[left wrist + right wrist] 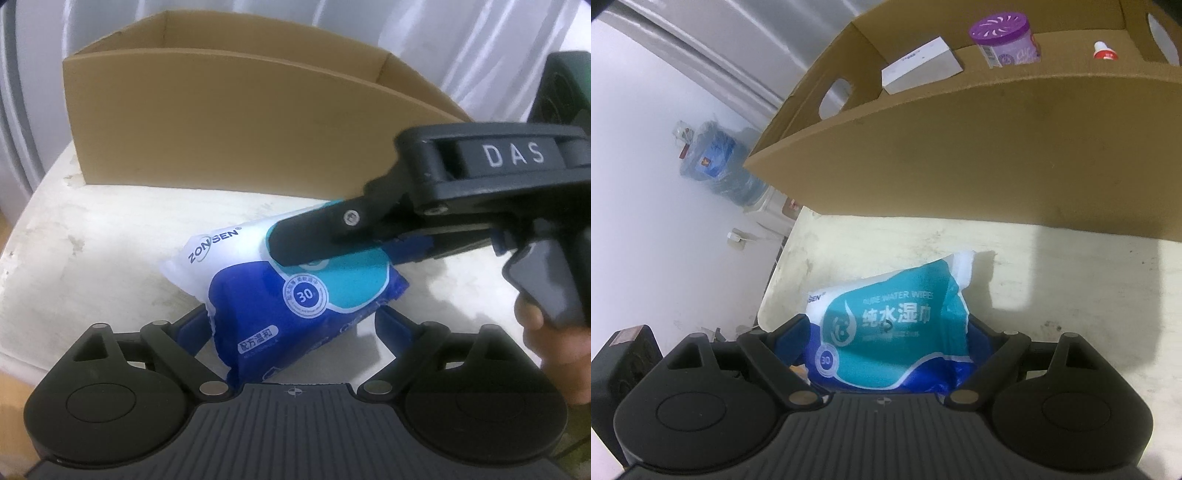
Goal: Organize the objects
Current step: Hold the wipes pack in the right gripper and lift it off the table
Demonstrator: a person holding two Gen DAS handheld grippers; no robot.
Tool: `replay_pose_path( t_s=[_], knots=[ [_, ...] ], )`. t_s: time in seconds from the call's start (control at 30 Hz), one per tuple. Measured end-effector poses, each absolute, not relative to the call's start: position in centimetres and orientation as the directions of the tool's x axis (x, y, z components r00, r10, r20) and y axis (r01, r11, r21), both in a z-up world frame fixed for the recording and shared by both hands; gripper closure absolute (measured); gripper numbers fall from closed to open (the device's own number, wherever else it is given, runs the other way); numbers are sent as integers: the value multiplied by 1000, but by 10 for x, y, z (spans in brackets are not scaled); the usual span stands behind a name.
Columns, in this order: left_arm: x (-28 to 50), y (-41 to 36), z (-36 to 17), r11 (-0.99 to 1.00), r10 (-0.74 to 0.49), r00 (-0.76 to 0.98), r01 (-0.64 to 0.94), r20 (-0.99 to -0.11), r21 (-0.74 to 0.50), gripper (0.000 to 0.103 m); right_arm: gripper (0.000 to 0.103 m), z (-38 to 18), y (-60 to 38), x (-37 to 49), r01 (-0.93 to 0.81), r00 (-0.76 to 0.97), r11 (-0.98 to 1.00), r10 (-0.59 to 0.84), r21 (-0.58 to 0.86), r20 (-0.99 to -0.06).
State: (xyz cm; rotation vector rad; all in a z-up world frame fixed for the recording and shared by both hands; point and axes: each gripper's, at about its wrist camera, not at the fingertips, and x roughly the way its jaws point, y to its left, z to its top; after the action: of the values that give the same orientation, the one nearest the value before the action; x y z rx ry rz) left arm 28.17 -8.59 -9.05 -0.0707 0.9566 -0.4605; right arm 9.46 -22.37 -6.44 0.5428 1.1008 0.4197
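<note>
A blue, teal and white pack of wet wipes (pixel 266 291) lies tilted on the white table (pixel 92 266), in front of a cardboard box (pixel 229 122). My left gripper (pixel 291 325) has its blue fingers against both sides of the pack's near end. My right gripper (pixel 332 240) comes in from the right and clamps the pack's far end. In the right wrist view the pack (pixel 894 325) sits between the right gripper's (pixel 886 332) fingers, held above the table (pixel 1052 277). The cardboard box (pixel 960 147) stands just behind.
Inside the box are a white carton (pixel 919 66), a purple-lidded air freshener jar (pixel 1004 40) and a small red-and-white tube (pixel 1104 51). A water bottle (pixel 716 162) stands beyond the table's left edge. A dark device (pixel 561 88) stands at the right.
</note>
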Motion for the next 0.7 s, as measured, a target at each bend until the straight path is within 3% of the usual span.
replay_pose_path(
  t_s=[0.7],
  knots=[
    [273, -83, -82, 901, -375, 493, 394, -785, -183, 12, 13, -65, -228, 89, -52, 405, 809, 552, 585, -728]
  ],
)
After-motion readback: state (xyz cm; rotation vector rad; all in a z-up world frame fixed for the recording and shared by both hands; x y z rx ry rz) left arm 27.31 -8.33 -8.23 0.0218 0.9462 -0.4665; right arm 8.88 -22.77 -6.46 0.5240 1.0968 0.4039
